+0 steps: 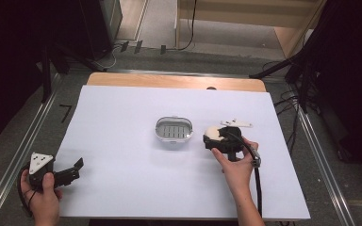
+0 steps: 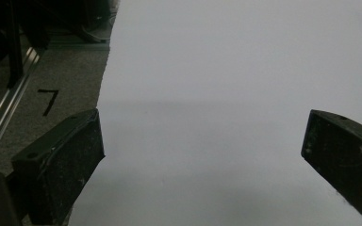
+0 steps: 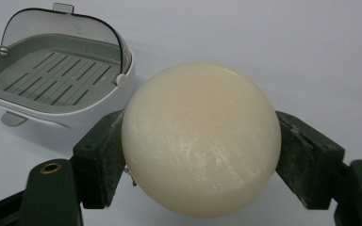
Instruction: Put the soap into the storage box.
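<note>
Though unlidded — soap (image 3: 201, 141) between fingers (image 3: 99, 160)

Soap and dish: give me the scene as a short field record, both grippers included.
surface: white table sheet
right gripper: shut on the round cream soap bar, one jaw on each side
soap dish: grey ribbed tray, clear lid open, nothing in it
soap vs dish: apart; the soap is held beside the dish, not in it
left gripper: open, holds nothing, at the near left corner of the sheet
likely next: soap into the dish
</note>
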A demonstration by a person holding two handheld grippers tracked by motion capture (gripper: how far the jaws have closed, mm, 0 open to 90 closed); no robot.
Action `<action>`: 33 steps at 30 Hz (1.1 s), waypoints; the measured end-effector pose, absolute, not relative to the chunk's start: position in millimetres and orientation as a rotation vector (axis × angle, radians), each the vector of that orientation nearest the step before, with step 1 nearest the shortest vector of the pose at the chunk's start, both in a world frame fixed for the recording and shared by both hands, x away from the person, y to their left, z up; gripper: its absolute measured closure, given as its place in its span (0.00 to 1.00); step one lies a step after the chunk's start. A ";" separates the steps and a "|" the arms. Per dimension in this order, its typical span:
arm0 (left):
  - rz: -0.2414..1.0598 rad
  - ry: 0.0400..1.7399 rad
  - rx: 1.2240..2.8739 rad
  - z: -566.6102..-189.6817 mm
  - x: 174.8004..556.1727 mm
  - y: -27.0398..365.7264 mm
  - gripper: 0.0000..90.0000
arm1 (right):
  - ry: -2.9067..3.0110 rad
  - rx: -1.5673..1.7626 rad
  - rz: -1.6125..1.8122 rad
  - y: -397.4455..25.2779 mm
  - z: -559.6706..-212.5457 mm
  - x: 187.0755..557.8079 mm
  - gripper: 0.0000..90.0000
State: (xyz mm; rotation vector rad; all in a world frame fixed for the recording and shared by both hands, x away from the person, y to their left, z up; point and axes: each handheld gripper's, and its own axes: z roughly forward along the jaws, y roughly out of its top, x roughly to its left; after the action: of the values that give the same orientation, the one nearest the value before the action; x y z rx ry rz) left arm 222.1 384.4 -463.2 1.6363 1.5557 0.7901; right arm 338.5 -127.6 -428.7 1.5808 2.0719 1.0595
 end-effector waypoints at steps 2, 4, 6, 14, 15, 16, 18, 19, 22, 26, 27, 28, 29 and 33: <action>0.790 1.555 1.636 -463.2 222.1 384.4 0.00 | 2.076 1.574 1.068 -124.8 -427.0 339.8 0.28; 0.789 1.555 1.636 -463.2 222.1 384.4 0.00 | 2.077 1.570 1.073 -123.3 -426.3 340.7 0.28; 0.787 1.555 1.638 -463.1 222.0 384.6 0.00 | 2.078 1.572 1.071 -122.5 -425.9 341.1 0.28; 0.791 1.556 1.636 -463.2 222.1 384.4 0.00 | 2.086 1.561 1.080 -115.8 -422.4 344.1 0.28; 0.790 1.556 1.637 -463.1 222.0 384.4 0.00 | 2.086 1.556 1.084 -115.0 -421.9 344.5 0.28; 0.790 1.556 1.637 -463.1 222.0 384.5 0.00 | 2.083 1.558 1.086 -114.2 -421.4 344.7 0.28; 0.788 1.555 1.636 -463.1 222.1 384.6 0.00 | 2.087 1.553 1.087 -112.8 -420.3 345.4 0.28; 0.789 1.554 1.635 -463.3 222.1 384.5 0.00 | 2.089 1.552 1.091 -111.2 -419.3 345.9 0.28; 0.789 1.555 1.636 -463.3 222.2 384.4 0.00 | 2.089 1.551 1.095 -109.4 -418.9 346.5 0.28; 0.789 1.556 1.637 -463.2 222.2 384.4 0.00 | 2.100 1.540 1.090 -105.8 -418.0 347.8 0.28; 0.788 1.556 1.637 -463.2 222.2 384.5 0.00 | 2.099 1.540 1.092 -104.8 -417.6 348.1 0.28; 0.788 1.556 1.638 -463.2 222.2 384.5 0.00 | 2.099 1.540 1.089 -103.9 -417.1 348.4 0.28; 0.788 1.557 1.638 -463.1 222.3 384.4 0.00 | 2.101 1.538 1.094 -102.0 -416.1 349.1 0.28; 0.787 1.558 1.637 -463.2 222.4 384.3 0.00 | 2.105 1.531 1.095 -99.5 -415.0 350.5 0.28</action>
State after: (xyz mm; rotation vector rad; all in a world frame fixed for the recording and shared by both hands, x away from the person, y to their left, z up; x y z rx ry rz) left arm 222.4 384.3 -463.2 1.6368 1.5584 0.7872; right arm 350.5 -99.5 -415.0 1.5313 2.1048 1.0948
